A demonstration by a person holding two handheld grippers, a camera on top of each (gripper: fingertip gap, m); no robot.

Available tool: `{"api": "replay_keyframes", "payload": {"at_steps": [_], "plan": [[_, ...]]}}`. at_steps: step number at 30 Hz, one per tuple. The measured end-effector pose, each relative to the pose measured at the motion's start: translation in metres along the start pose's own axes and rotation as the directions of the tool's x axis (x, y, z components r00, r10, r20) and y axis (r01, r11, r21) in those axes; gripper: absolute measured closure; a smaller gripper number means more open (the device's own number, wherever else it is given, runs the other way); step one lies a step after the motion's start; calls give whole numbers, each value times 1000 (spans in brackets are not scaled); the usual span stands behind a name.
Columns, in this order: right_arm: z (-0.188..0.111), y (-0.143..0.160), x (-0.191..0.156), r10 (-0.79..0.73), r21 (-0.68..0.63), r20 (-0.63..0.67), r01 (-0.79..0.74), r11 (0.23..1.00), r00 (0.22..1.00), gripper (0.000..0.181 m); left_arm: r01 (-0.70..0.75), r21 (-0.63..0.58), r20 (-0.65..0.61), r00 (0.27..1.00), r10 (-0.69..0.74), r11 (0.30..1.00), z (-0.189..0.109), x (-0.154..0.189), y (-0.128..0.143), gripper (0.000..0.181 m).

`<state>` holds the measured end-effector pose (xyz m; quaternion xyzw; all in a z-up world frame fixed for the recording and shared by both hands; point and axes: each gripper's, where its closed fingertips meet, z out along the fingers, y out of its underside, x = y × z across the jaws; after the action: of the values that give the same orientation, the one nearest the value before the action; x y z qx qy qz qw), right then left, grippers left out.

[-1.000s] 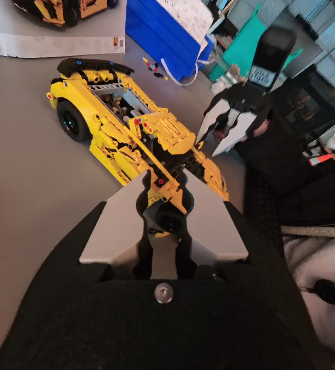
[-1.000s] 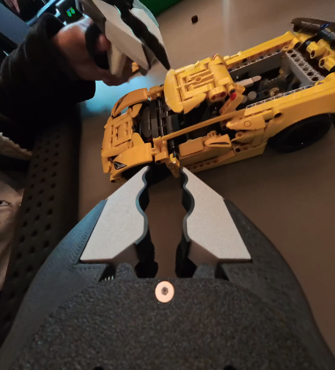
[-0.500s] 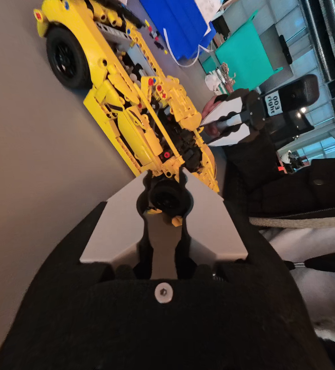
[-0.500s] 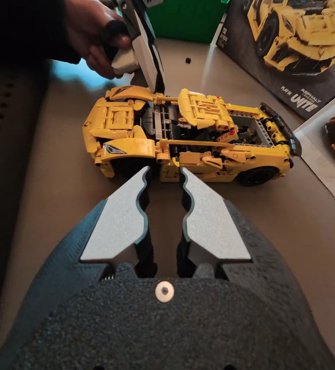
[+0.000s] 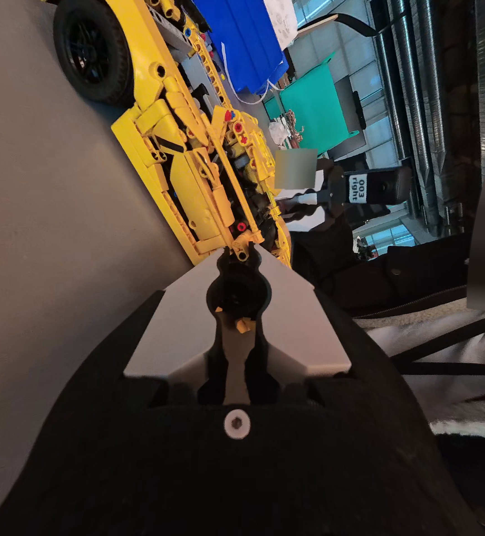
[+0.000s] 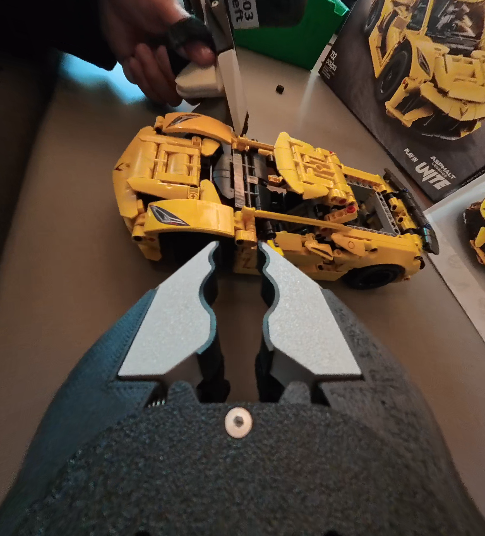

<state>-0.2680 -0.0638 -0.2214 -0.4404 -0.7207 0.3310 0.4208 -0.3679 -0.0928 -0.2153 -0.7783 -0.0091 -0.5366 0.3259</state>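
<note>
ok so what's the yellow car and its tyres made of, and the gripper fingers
Yellow car: looks like glossy hard plastic, built from studded and pinned bricks that catch highlights.
Rear tyre: matte black, probably rubber; no shine.
Right gripper fingers: pale grey with a fine grainy matte face, likely printed plastic, with dark inner pads that may be rubbery.

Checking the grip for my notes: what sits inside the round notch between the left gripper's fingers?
A black wheel fills the notch of the left gripper, with small yellow bits beneath. How it joins the yellow brick car is hidden by the fingers.
</note>
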Motion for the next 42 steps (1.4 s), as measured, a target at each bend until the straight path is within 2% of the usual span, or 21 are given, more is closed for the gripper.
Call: {"api": "replay_keyframes", "payload": {"at_steps": [5, 9, 17, 22, 25, 28, 31, 38, 41, 42], "plan": [[4, -2, 2, -68, 3, -26, 68, 998, 997, 163, -18, 4, 17, 1000, 17, 1000, 0, -1, -1, 169], [3, -2, 1, -40, 9, -8, 40, 999, 999, 163, -33, -7, 32, 999, 34, 999, 0, 0, 0, 169], [6, -3, 4, -66, -7, -57, 66, 998, 996, 168, -85, -15, 80, 993, 86, 996, 1, -2, -1, 170], [4, -1, 4, -73, -20, -11, 73, 997, 997, 168, -125, -21, 111, 986, 127, 992, 2, -2, 0, 171], [-2, 1, 2, -23, -5, 31, 23, 1000, 999, 168, -134, -35, 116, 984, 137, 990, 2, -1, 3, 171], [-10, 15, -2, 60, -54, 82, -55, 997, 995, 170, -148, -31, 150, 977, 151, 988, 1, -2, 0, 171], [-8, 8, 0, 26, -27, 57, -25, 999, 998, 169, -202, -60, 184, 960, 210, 978, 2, -1, 1, 171], [-24, -7, -6, 79, 23, 55, -81, 996, 995, 168, -154, -48, 129, 979, 159, 987, 2, 0, 3, 170], [-17, 0, -4, 118, 1, 33, -118, 993, 992, 167, -152, -45, 130, 979, 157, 987, 2, 0, 3, 170], [-16, 2, -5, 155, -14, 46, -155, 988, 987, 156, -153, -44, 132, 979, 157, 987, 2, 0, 3, 170]]}}
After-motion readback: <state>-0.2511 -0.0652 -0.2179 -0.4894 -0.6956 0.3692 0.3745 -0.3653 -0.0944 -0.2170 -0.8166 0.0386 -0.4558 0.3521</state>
